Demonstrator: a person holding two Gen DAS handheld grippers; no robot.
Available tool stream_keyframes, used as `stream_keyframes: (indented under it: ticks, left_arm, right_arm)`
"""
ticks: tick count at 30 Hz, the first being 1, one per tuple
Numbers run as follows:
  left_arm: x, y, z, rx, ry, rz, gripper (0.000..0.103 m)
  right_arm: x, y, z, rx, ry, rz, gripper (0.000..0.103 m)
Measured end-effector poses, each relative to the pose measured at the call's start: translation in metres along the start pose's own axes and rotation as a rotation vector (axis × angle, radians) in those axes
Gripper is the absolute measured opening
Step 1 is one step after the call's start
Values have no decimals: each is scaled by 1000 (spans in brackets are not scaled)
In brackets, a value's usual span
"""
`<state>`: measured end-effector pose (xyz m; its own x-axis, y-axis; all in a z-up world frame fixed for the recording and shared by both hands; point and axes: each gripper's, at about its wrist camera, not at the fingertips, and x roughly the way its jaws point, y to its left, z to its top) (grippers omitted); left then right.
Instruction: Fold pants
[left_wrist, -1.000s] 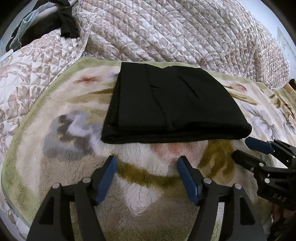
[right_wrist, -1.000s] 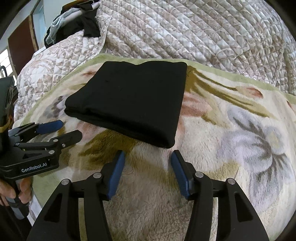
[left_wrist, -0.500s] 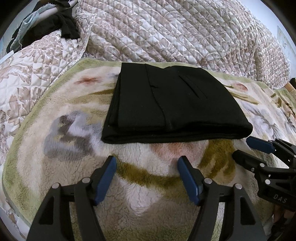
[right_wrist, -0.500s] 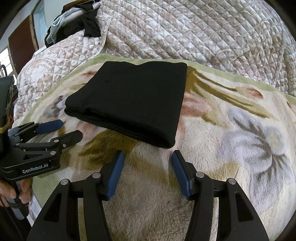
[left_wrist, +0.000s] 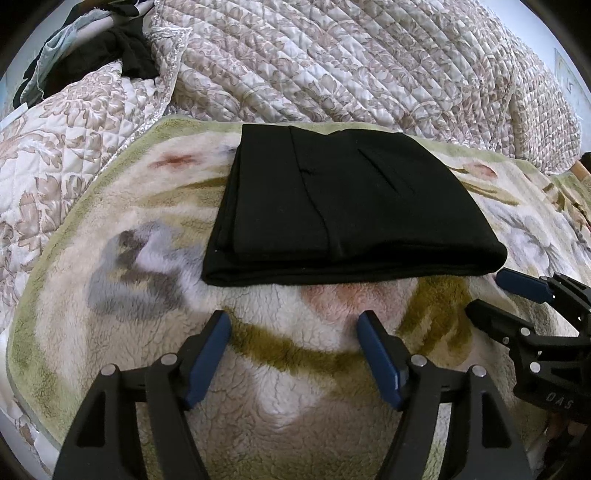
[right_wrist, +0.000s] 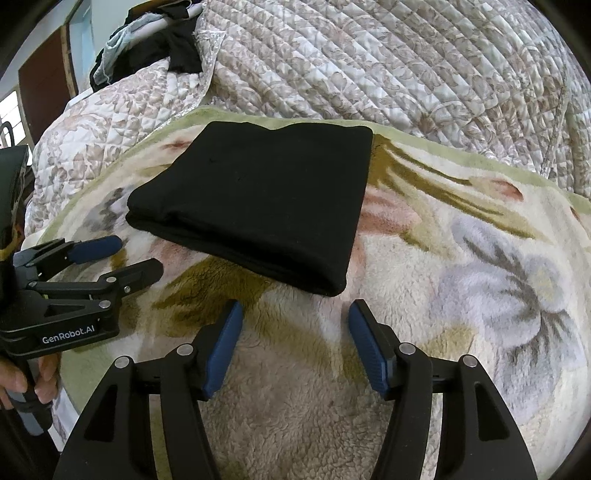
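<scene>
Black pants (left_wrist: 332, 206) (right_wrist: 266, 206) lie folded into a thick rectangle on a fleecy floral blanket (left_wrist: 155, 258) (right_wrist: 461, 258). My left gripper (left_wrist: 293, 323) hovers just in front of the folded near edge, open, with only blanket between its blue pads. My right gripper (right_wrist: 295, 314) sits before the bundle's near right corner; its jaws are opening and nothing is between them. Each gripper also shows in the other's view: the right gripper (left_wrist: 498, 295) at the right side, the left gripper (right_wrist: 136, 258) at the left, held by a hand (right_wrist: 22, 380).
A quilted floral bedspread (left_wrist: 351, 66) (right_wrist: 406, 66) rises behind the blanket. Dark and pale-blue clothes (left_wrist: 103, 55) (right_wrist: 155, 44) are piled at the far left. The blanket's green border (left_wrist: 44, 332) marks its left side. A brown door (right_wrist: 44, 77) stands beyond.
The right gripper's jaws have spread a little wider. The left gripper and the folded pants have not visibly moved.
</scene>
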<state>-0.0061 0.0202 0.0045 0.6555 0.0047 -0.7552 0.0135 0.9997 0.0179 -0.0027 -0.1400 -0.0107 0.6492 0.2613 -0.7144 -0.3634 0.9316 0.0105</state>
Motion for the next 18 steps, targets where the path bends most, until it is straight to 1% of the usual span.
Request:
stream_keyframes:
  ticks: [18]
  left_arm:
    - [0,0,-1,-1,-1,4,74]
  right_arm:
    - [1,3,-1,-8,-4,-15,61]
